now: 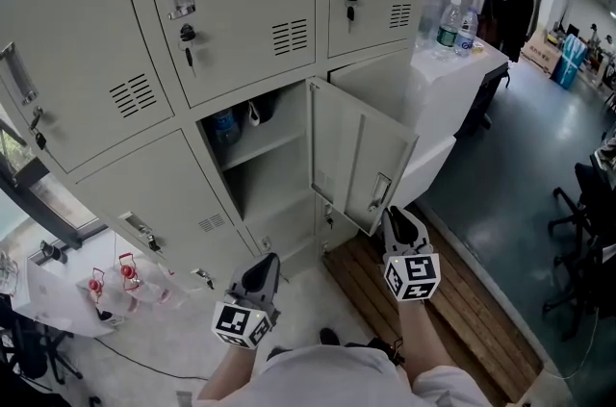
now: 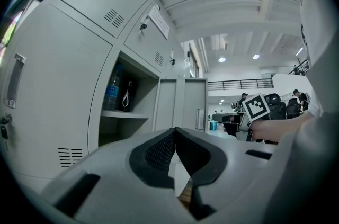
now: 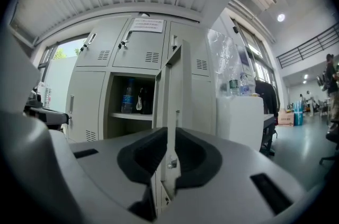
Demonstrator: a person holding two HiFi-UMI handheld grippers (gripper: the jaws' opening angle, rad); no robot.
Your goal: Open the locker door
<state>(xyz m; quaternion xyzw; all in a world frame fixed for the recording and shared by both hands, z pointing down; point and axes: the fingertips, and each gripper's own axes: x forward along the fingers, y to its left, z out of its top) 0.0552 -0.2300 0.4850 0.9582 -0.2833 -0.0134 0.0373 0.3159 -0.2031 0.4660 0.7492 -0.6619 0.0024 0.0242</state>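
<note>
Bottle (image 1: 225,126) on locker shelf (image 1: 269,147), perhaps strap (image 1: 253,114) beside, door (image 1: 351,155) to right

The locker shelf (image 1: 260,143) carries a bottle (image 1: 224,126) at its left end, a dark looped thing (image 1: 253,114) beside it; two bottles (image 1: 449,22) stand at the bench's (image 1: 462,73) corner

Pale grey locker door (image 1: 358,153), blue bottle (image 1: 225,127), brown wooden floor (image 1: 462,299).

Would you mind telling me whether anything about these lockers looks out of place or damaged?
Nothing looks damaged or askew. Only the grey metal locker door stands open beside shut neighbouring doors, its edge gripped in the right claw.
</note>
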